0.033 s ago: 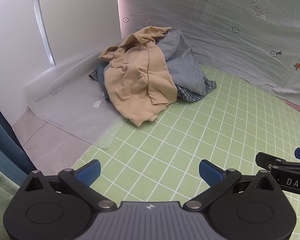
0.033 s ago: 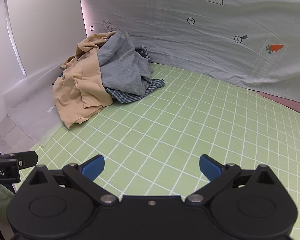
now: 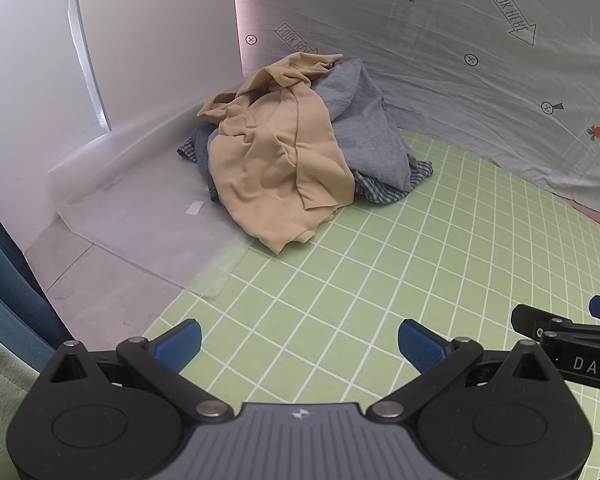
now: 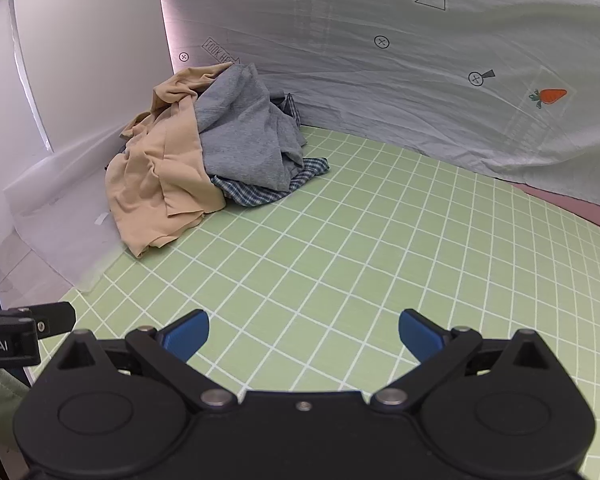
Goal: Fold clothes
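A heap of crumpled clothes lies at the far left corner of the green grid mat (image 3: 400, 280). A tan garment (image 3: 276, 168) drapes over its front, a grey one (image 3: 364, 132) sits behind it, and a blue plaid piece (image 3: 384, 192) sticks out underneath. The right wrist view shows the same tan garment (image 4: 156, 184), grey garment (image 4: 248, 140) and plaid piece (image 4: 260, 196). My left gripper (image 3: 299, 340) hovers open over bare mat, well short of the heap. My right gripper (image 4: 304, 328) is beside it, also open with nothing between its fingers.
A pale sheet printed with carrots and arrows (image 3: 480, 100) hangs behind the mat. A clear plastic sheet (image 3: 140, 216) covers the floor to the left of the heap, with grey tiles (image 3: 92, 292) in front of it. Teal fabric (image 3: 4, 280) borders the left edge.
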The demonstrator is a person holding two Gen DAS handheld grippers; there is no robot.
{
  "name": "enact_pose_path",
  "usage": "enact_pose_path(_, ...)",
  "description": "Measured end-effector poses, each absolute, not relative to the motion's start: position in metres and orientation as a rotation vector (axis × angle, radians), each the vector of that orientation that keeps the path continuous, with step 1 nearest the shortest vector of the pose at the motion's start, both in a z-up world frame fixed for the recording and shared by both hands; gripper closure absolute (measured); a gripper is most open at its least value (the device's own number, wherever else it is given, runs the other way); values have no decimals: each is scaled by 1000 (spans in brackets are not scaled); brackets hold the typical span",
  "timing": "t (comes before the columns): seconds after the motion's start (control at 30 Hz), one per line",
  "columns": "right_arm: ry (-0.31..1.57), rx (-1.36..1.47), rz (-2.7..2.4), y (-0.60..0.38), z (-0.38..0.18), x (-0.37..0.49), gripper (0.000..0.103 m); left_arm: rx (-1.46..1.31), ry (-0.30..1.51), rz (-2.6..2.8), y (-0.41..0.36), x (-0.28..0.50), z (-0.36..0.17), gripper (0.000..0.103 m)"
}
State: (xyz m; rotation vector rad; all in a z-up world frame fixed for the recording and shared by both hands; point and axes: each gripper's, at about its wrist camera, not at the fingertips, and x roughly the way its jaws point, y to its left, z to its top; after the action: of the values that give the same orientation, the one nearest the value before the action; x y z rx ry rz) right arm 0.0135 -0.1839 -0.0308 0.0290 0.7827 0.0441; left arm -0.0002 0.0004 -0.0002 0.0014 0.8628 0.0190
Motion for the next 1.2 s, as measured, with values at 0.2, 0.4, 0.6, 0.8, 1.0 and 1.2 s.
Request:
enact_pose_path(0.2, 784, 25, 40, -183, -31, 11, 1, 4, 864, 18, 0, 0, -2, 0)
enact_pose_path(0.4, 781, 28, 40, -185, -30, 14, 1, 6, 863, 25, 0, -5, -3, 0)
enact_pose_path(0.6, 779, 28, 39, -184, -29, 11, 1, 5, 865, 27, 1, -4, -2, 0)
enact_pose_path(0.8, 777, 29, 39, -186, -29, 10, 1, 6, 865, 28, 1, -5, -2, 0)
enact_pose_path(1.0, 777, 29, 36, -186, -29, 10, 1, 5, 866, 32, 1, -5, -1, 0)
enact_pose_path(1.2, 775, 29, 36, -187, -29, 10, 1, 4, 866, 35, 2, -6, -2, 0)
